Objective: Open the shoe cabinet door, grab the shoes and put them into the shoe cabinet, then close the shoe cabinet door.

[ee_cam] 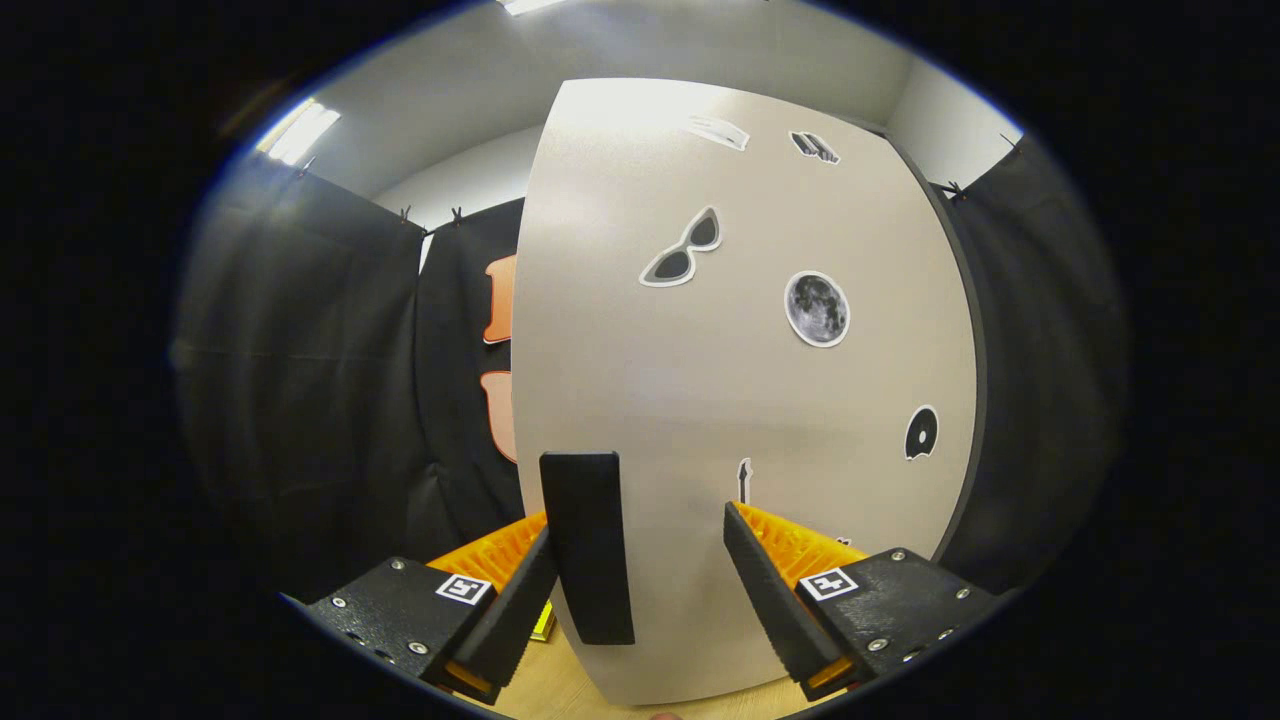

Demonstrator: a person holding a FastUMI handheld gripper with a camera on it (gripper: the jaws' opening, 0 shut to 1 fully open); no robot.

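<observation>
Black cloth booth wall [300, 400] behind, pale wood floor [560, 690] below. Shoe cabinet door [740, 400]: smooth matte beige panel, dark edge, flat stickers (sunglasses [683, 248], round moon [817, 309]). Gripper [640, 560] jaws wide apart, gripping nothing; flat black rectangular door handle [588, 545] sits between the fingers, just beside the left one.

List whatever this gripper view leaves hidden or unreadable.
- Cabinet interior and shoes: hidden behind the cabinet door, gripper view.
- Grip: the open gripper has the black handle by one finger; contact is unclear.
- Two top stickers: too glared to identify.
- Yellow object: blocked by the finger.
</observation>
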